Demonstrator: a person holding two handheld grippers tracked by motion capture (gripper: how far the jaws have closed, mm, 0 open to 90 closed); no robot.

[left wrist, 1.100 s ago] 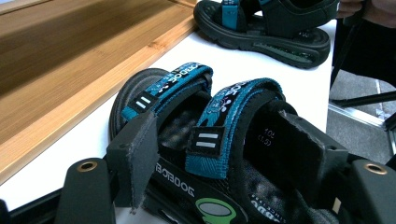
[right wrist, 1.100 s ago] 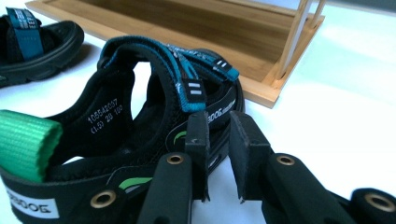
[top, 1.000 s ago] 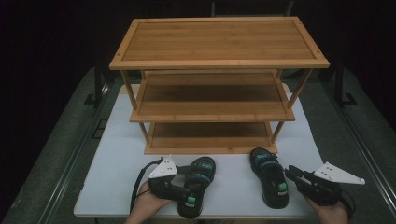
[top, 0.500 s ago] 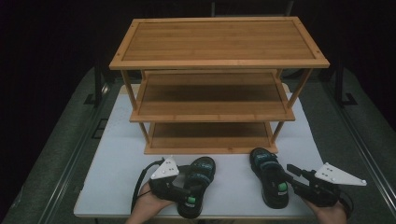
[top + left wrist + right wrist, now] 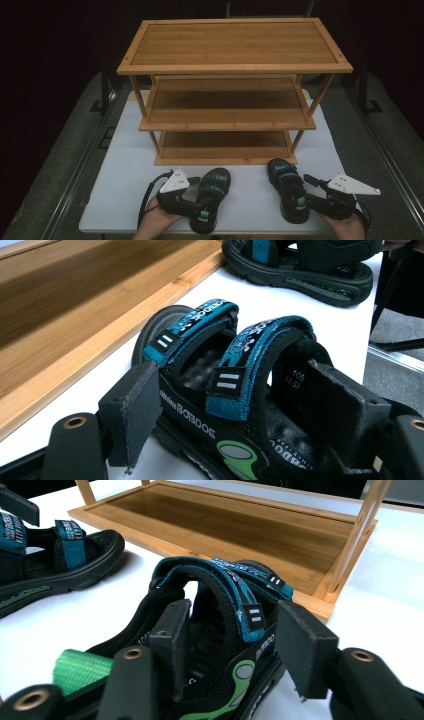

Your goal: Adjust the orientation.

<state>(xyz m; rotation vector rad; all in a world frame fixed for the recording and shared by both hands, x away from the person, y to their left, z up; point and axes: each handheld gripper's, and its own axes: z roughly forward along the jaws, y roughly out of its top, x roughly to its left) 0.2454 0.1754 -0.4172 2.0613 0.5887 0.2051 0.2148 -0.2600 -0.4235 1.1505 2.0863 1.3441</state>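
Two black sandals with teal straps lie on the white table before a bamboo rack. My left gripper straddles the left sandal. One pad is outside its side wall and the other pad is over the footbed. Its jaws have just opened a little. My right gripper has just been opening around the right sandal. One pad sits inside the heel, and the outer pad stands off the side. Both sandals rest on the table.
The rack has three shelves; its bottom shelf lies just behind the sandals. A rack leg rises near the right sandal. Each gripper view shows the other sandal farther off. Dark floor surrounds the table.
The right gripper's jaws have spread apart around the right sandal's heel. Both hands and both sandals have stayed where they were.
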